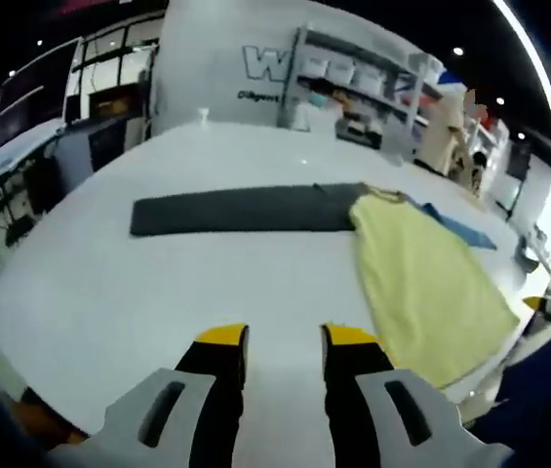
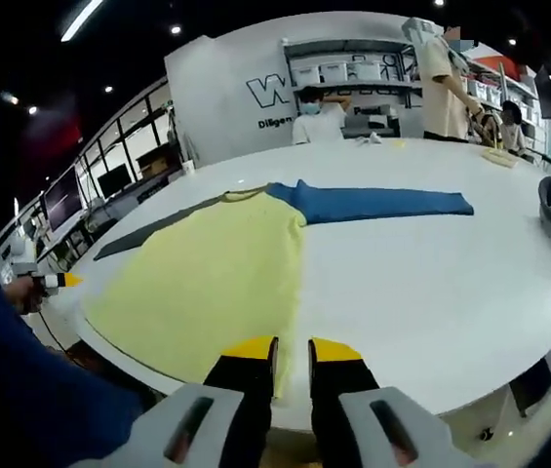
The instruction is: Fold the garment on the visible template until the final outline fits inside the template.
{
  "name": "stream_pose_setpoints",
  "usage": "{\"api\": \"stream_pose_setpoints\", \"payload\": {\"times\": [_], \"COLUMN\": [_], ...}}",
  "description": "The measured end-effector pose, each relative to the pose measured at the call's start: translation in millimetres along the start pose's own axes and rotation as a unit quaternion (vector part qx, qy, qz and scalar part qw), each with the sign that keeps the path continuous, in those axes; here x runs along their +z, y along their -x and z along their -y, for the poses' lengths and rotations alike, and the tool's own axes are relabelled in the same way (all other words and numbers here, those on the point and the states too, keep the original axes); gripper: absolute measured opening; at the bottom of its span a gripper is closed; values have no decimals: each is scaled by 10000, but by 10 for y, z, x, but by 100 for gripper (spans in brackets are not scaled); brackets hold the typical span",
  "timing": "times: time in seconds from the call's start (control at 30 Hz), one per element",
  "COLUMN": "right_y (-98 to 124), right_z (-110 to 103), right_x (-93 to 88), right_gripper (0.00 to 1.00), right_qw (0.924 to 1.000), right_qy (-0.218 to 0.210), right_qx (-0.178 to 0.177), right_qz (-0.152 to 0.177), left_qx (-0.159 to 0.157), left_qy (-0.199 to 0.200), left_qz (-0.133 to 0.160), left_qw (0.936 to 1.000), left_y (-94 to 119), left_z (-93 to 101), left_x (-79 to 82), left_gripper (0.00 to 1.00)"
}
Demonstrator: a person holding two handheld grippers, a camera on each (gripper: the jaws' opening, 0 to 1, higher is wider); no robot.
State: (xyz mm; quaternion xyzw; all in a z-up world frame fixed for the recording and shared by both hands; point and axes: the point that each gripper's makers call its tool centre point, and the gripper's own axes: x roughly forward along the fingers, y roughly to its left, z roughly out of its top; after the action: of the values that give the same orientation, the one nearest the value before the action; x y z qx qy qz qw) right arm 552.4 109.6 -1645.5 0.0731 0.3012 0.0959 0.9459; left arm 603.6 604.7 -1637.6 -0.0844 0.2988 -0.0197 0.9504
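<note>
Lying flat on the white table [image 1: 158,292] is the garment [image 2: 216,273], a long-sleeved top with a pale yellow body, one dark grey sleeve [image 1: 241,210] stretched out to one side and one blue sleeve [image 2: 373,203] stretched out to the other. I am not making out any separate template outline under it, so I cannot tell how far its edges overhang.

The left gripper [image 1: 283,341] is hovering over bare tabletop with the garment off to its right; its jaws are standing slightly apart and gripping nothing. The right gripper [image 2: 293,351] is sitting low at the near table edge, just beside the hem corner of the yellow body, jaws likewise a little apart and empty, though whether a tip is touching the cloth is unclear.

The fabric is looking thin, light and limp (it is draping flat with only faint ripples), so it is likely to sag and slide rather than hold a crease. Pinching a single layer at the cuff ends of the sleeves, or at the hem corners, seems the sound choice, lifting low so the smooth table is not dragging the rest out of line.

Several people are standing at the shelves [image 2: 353,73] beyond.
</note>
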Motion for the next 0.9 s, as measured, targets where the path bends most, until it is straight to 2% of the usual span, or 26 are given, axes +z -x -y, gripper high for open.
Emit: {"api": "stream_pose_setpoints", "payload": {"times": [0.1, 0.13, 0.17, 0.27, 0.37, 0.47, 0.53, 0.63, 0.73, 0.8, 0.87, 0.9], "right_y": [-12, -14, -13, -5, 8, 32, 34, 36, 49, 55, 50, 52], "right_z": [-69, -70, -79, -100, -136, -206, -238, -272, -344, -386, -431, -445], "right_x": [-3, -13, -21, -28, -26, -7, -14, -23, 1, 35, 83, 105], "right_gripper": [6, 5, 5, 5, 5, 4, 4, 4, 4, 4, 6, 6], "right_qw": [10000, 10000, 10000, 10000, 9999, 9997, 9996, 9995, 9996, 9997, 9997, 9996], "right_qy": [-6, 2, 14, 33, 49, 61, 84, 100, 56, 31, 100, 165], "right_qx": [10, 4, -8, -42, -102, -169, -201, -222, -265, -258, -226, -215], "right_qz": [-8, -27, -50, -79, -104, -138, -170, -183, -122, -41, 42, 72], "left_qx": [193, 247, 263, 408, 451, 479, 525, 536, 491, 493, 457, 460], "left_qy": [396, 679, 764, 1182, 1510, 1453, 1424, 1471, 1558, 1582, 1635, 1636], "left_qz": [200, 301, 336, 516, 709, 708, 679, 659, 563, 543, 470, 463], "left_qw": [9988, 9969, 9962, 9908, 9850, 9857, 9861, 9855, 9850, 9847, 9844, 9844], "left_y": [-99, -169, -184, -292, -409, -487, -575, -623, -698, -709, -787, -775], "left_z": [-266, -412, -447, -726, -899, -947, -1064, -1140, -1226, -1247, -1350, -1316], "left_x": [140, 203, 222, 313, 410, 481, 487, 492, 453, 429, 398, 392], "left_gripper": [32, 32, 33, 34, 34, 34, 34, 33, 29, 30, 31, 31]}}
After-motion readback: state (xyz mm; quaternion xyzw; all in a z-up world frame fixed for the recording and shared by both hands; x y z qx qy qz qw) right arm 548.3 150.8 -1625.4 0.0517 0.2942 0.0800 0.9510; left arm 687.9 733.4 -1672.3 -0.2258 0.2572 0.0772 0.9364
